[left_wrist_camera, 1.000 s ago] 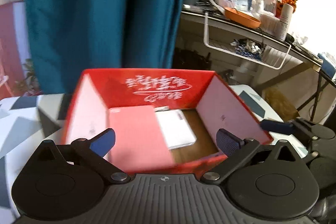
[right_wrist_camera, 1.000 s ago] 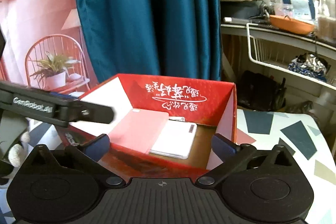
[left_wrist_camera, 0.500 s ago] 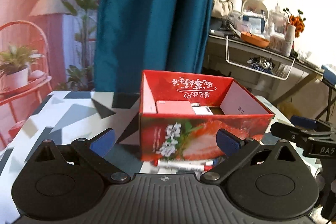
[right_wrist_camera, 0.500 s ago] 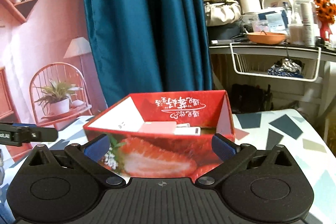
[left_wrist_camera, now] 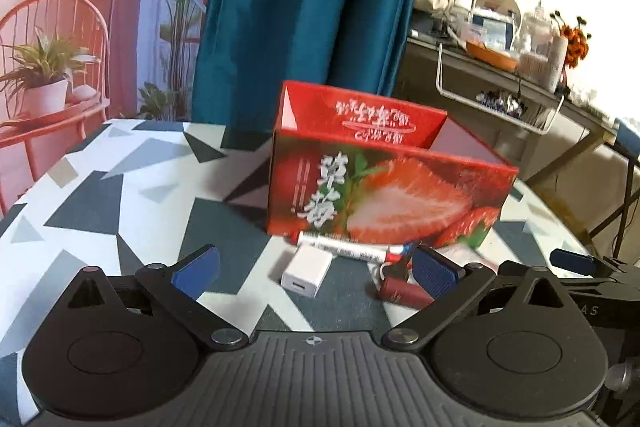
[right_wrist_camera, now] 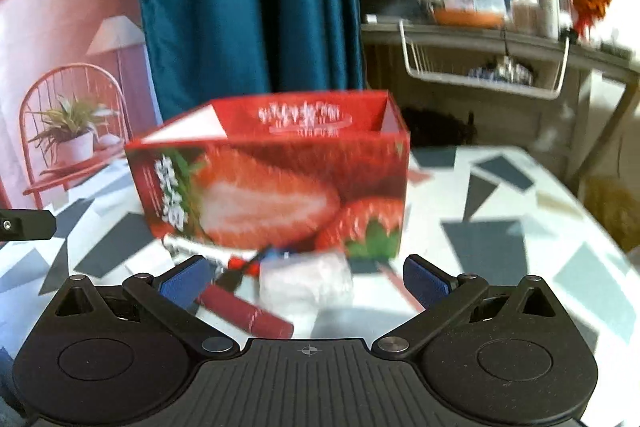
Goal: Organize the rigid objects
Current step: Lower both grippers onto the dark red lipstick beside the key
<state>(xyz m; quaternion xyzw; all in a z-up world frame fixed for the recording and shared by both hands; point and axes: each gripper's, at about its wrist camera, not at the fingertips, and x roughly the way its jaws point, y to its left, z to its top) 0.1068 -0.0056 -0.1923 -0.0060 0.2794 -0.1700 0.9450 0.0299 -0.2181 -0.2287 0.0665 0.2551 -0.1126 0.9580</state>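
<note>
Both grippers, left (left_wrist_camera: 316,269) and right (right_wrist_camera: 308,279), spread wide, holding nothing. White charger (left_wrist_camera: 306,273) lying lower centre, dead ahead between left fingers, before strawberry box (left_wrist_camera: 384,199); nearer left hand. Marker (left_wrist_camera: 352,249) lengthwise across, left-to-right.

strawberry box (left_wrist_camera: 384,195) front: white "草莓" | inner wall script: unreadable

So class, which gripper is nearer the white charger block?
Left. The left gripper has the white charger block between its open fingers; the right gripper sits further right, over a white packet.
</note>
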